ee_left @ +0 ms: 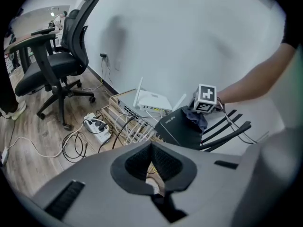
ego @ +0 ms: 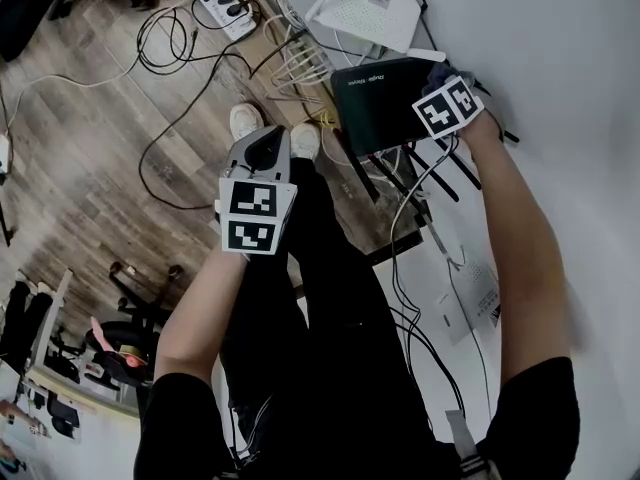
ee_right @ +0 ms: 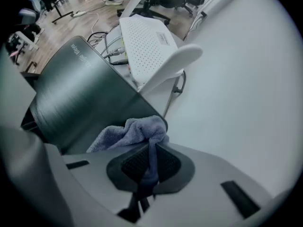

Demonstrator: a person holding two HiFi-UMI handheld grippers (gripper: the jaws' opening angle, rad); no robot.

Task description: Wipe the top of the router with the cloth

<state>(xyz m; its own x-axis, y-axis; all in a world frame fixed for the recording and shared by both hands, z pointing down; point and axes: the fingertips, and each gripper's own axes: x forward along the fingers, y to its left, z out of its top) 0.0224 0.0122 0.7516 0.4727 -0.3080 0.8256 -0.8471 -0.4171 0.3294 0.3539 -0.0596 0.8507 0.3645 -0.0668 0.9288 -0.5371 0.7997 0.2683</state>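
Right gripper [ee_right: 149,164] is clamped on the bluish cloth [ee_right: 128,131], which rests on the black router [ee_right: 75,98] top. Left gripper [ee_left: 152,167] has its jaws together, holds nothing, and is well apart from the router.

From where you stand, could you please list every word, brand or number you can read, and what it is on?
Nothing can be quoted with confidence.
Black router: white brand print near one edge, too blurred to read.
White router: small label, too small to read.
Printed white label: print too small to read.
Marker cube: square patterns only, no letters.
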